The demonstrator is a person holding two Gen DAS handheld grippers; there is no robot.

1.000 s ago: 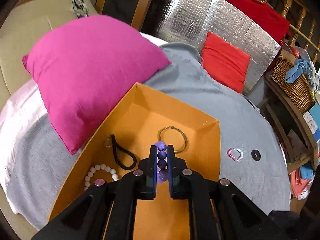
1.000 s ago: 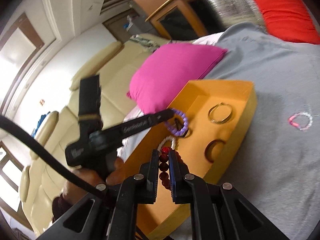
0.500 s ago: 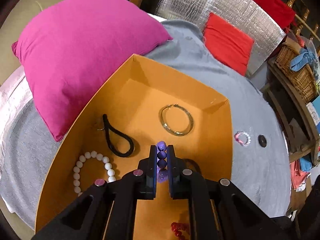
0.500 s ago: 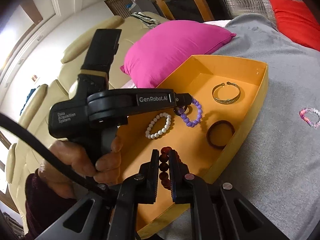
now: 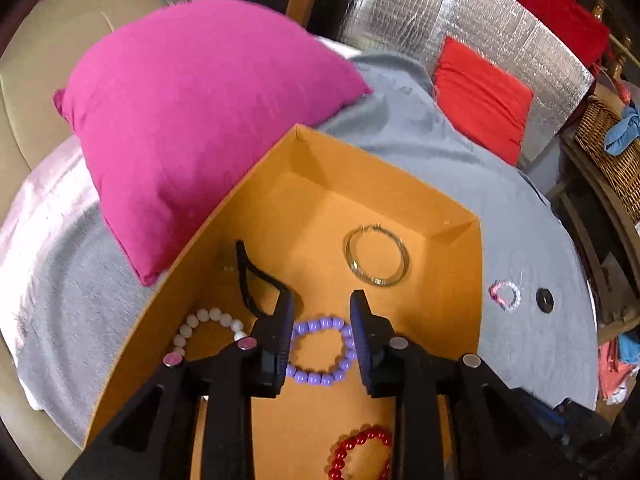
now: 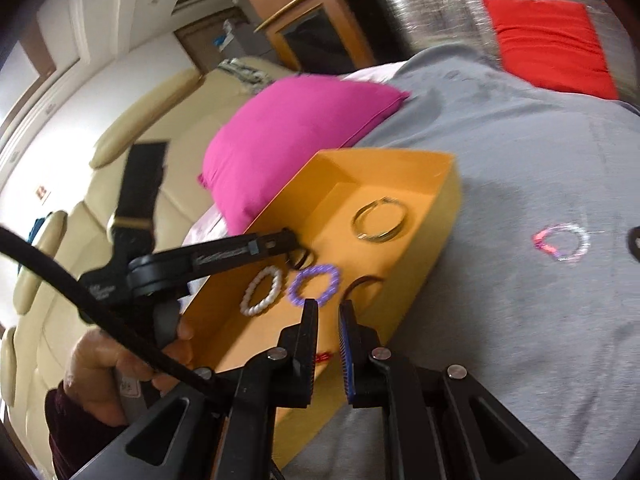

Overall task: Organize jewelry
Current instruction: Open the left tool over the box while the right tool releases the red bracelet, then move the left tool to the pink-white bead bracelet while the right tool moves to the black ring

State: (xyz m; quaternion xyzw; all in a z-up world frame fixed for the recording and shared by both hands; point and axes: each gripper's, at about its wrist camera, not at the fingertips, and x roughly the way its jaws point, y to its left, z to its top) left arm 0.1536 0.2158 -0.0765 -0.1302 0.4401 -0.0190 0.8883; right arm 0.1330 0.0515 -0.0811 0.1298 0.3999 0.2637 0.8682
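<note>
Jewelry sat mostly inside the orange cardboard box [image 5: 256,184] when I looked. My left gripper [image 5: 322,300] was opening, its jaws apart and pressing on nothing, with the purple bead bracelet [image 5: 320,350] lying flat on the box floor below and between them. My right gripper [image 6: 328,310] had a narrow gap between its fingers and I saw nothing in it; whether it was fully clenched I could not tell. A red bead bracelet [image 5: 360,454] lay on the box floor near the left gripper's body. Left of the purple one was a white bead bracelet [image 5: 208,326], and just beyond it a black cord loop [image 5: 252,276]. Farther in rested a gold bangle [image 5: 376,256]. Outside the box, on the grey cloth [image 5: 440,152], lay a pink and white bracelet [image 5: 505,294] and, just beside it, a small black ring [image 5: 544,300]. A magenta cushion [image 5: 192,120] pressed against the box's left wall.
</note>
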